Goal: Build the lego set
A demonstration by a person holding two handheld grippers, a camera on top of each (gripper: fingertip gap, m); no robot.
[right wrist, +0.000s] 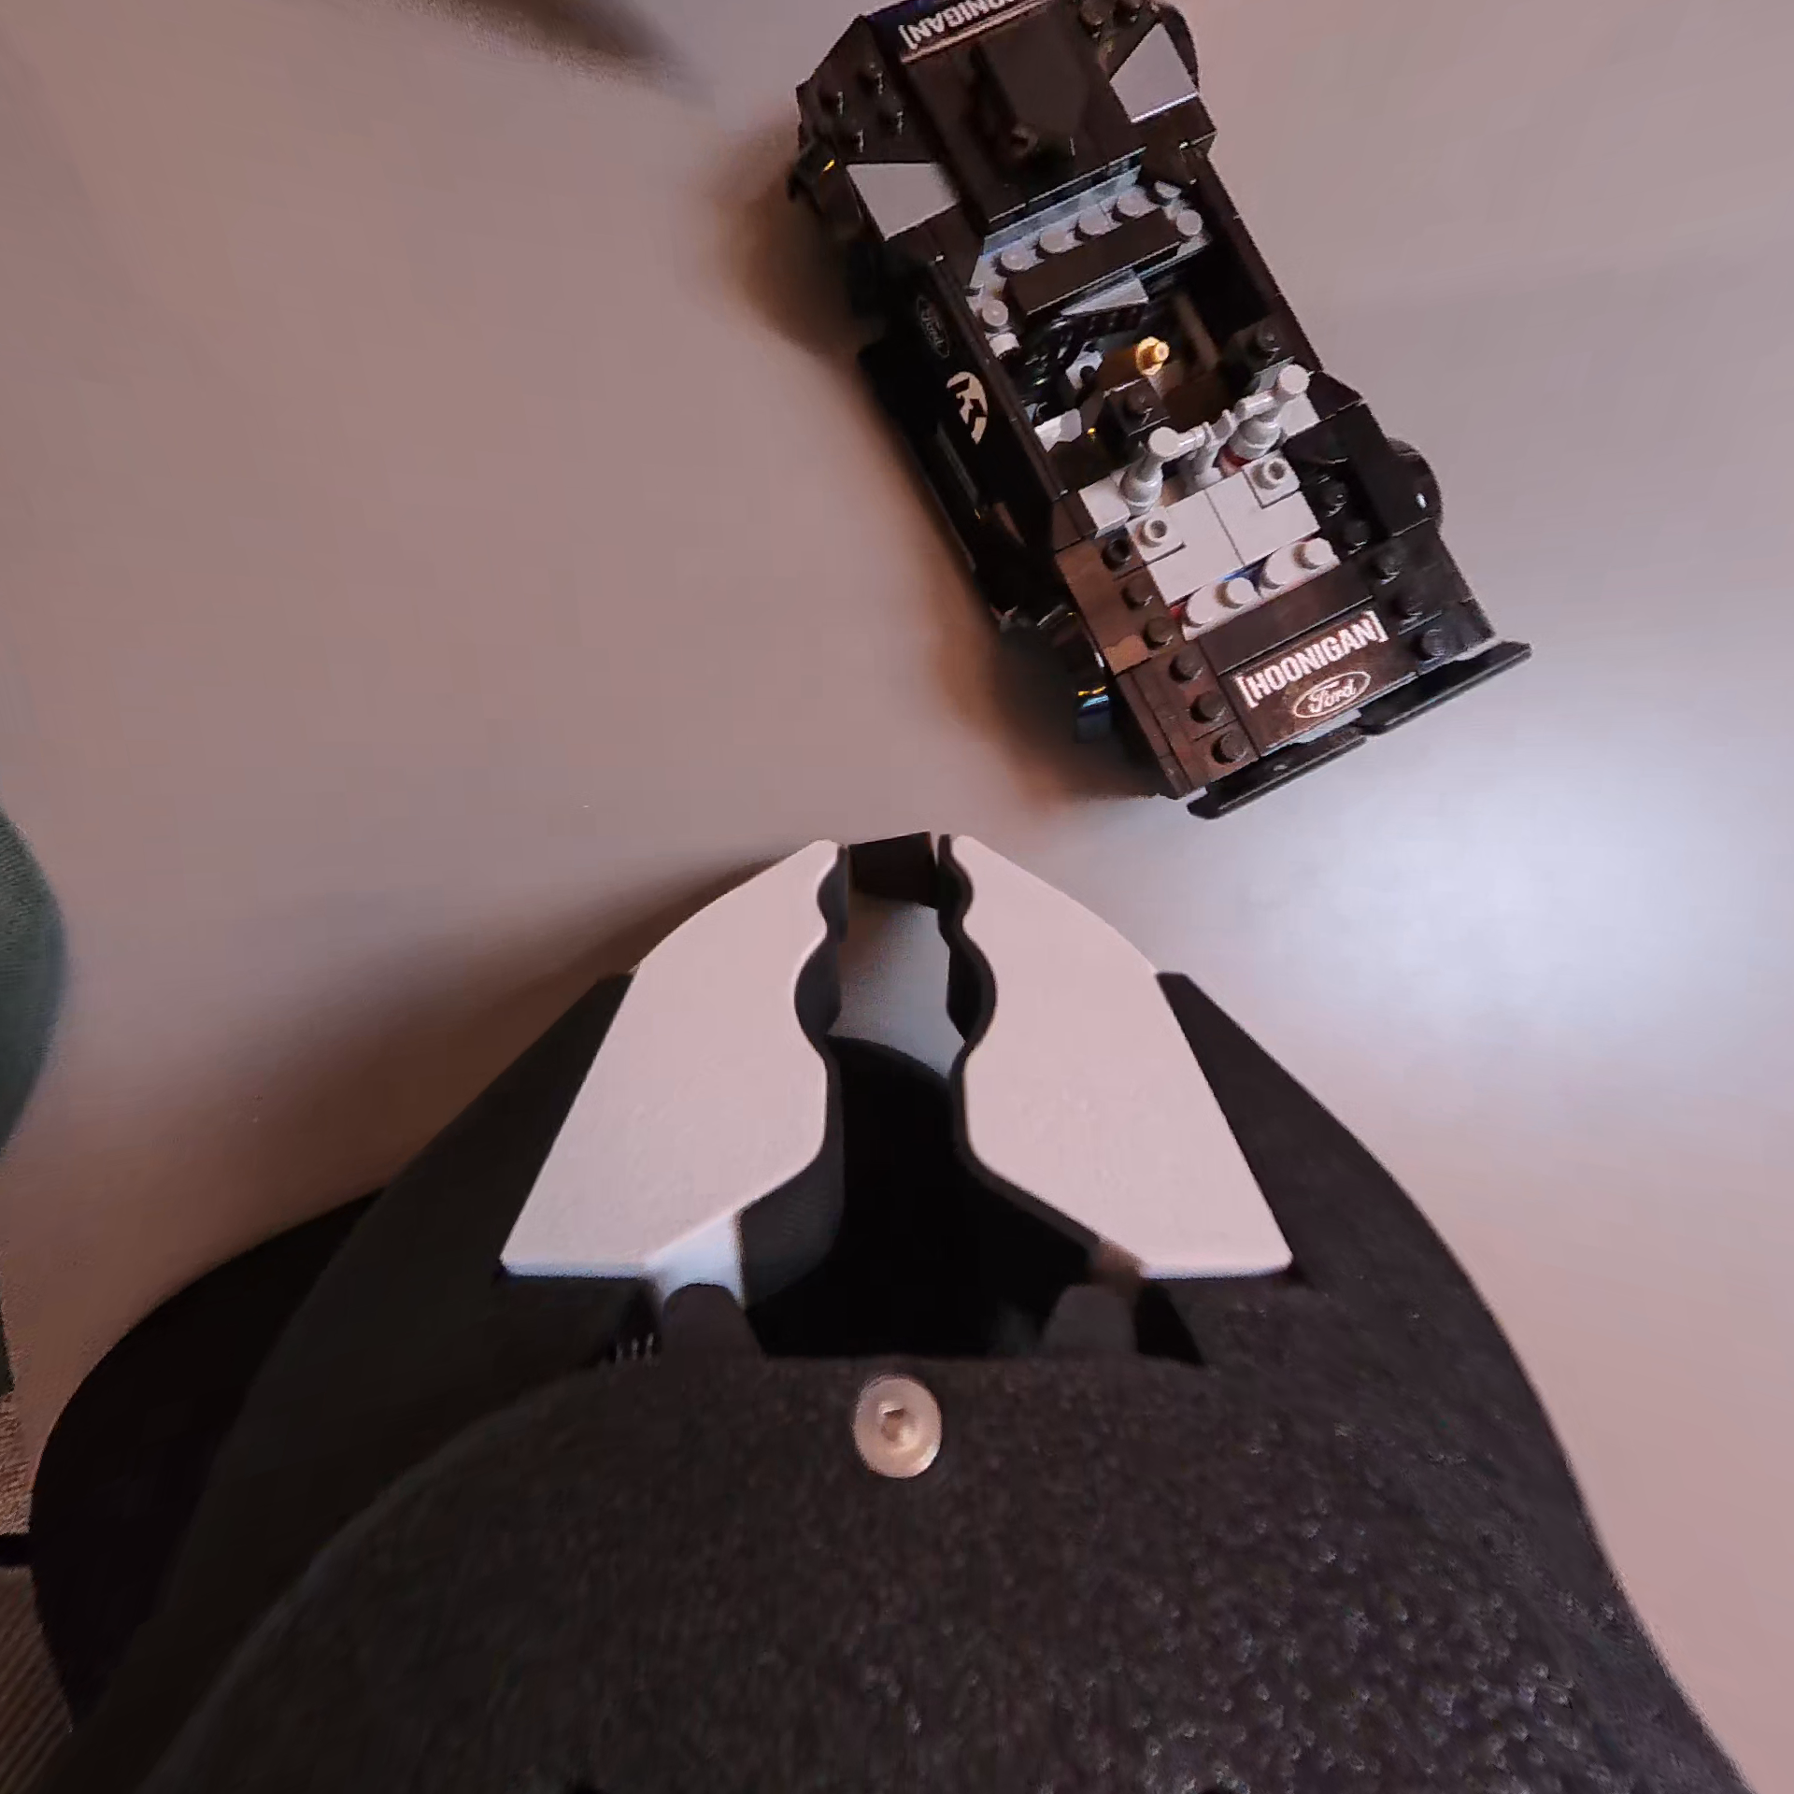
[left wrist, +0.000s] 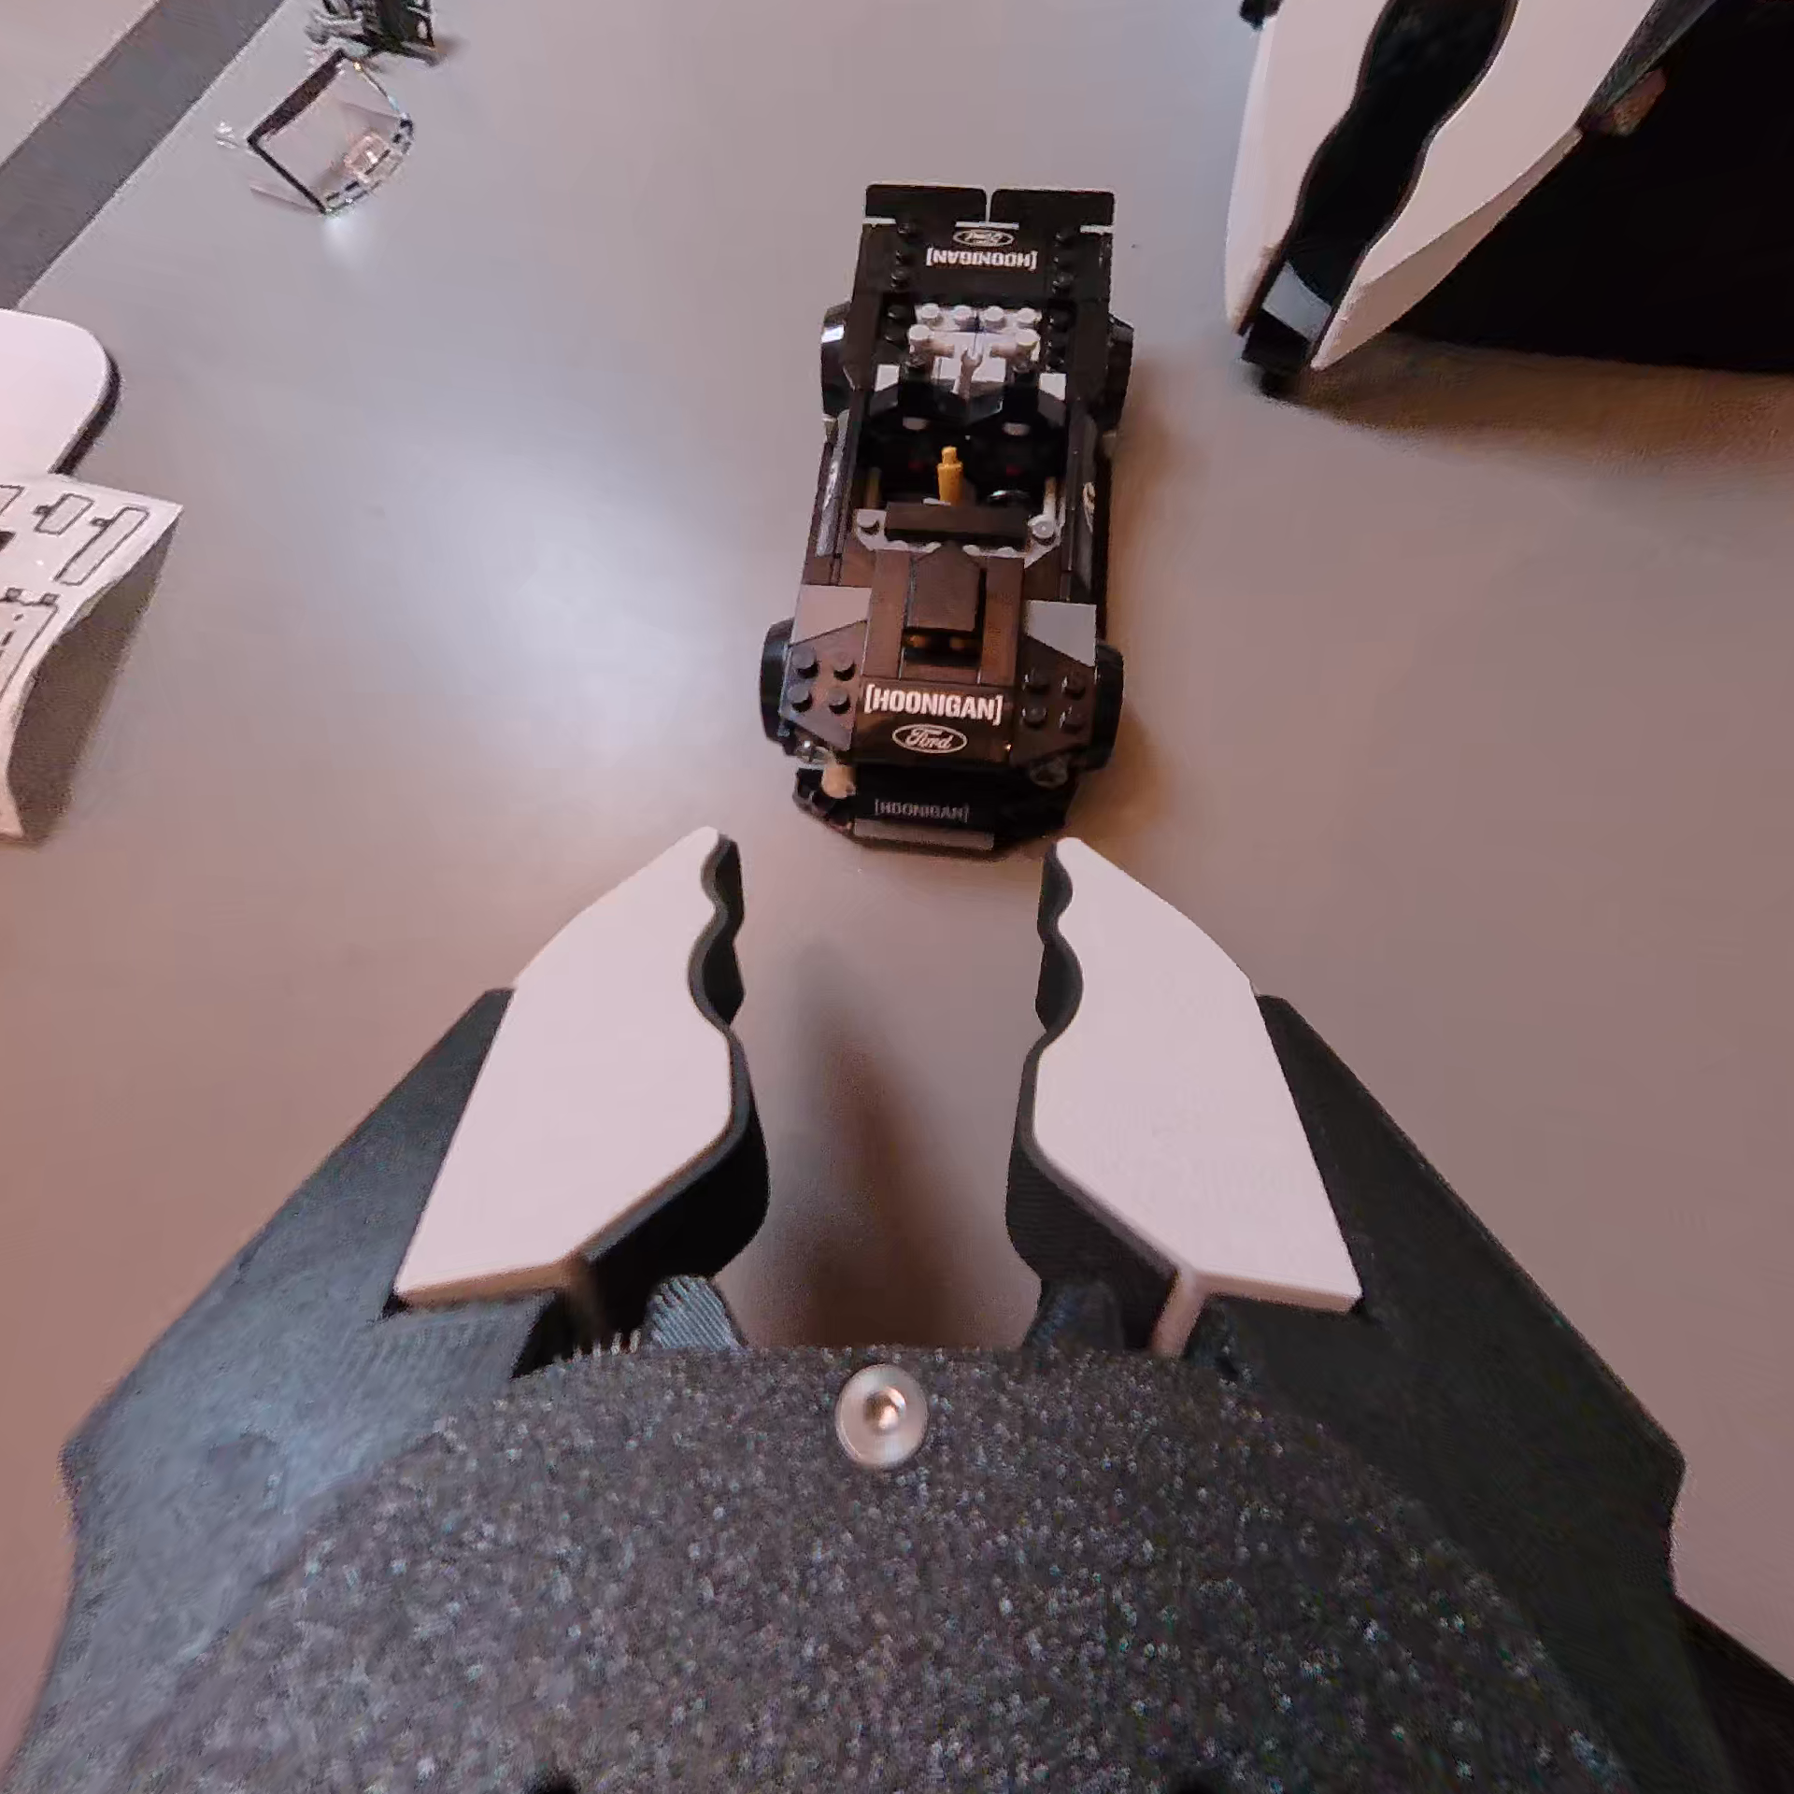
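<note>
The black lego car [left wrist: 956, 524] is sitting roofless on the grey table [left wrist: 485, 631]. The left gripper [left wrist: 888, 874] is waiting open just before it, probably to steady it, while the right gripper [right wrist: 893, 859] is pinching a small black brick [right wrist: 888, 867] for fitting.

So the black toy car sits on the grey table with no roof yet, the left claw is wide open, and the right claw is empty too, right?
Not quite. The right claw is not empty: the right wrist view shows it shut on a small dark brick pinched at its tips. The rest holds: the black toy car sits roofless on the grey table, and the left claw is wide open.
</note>
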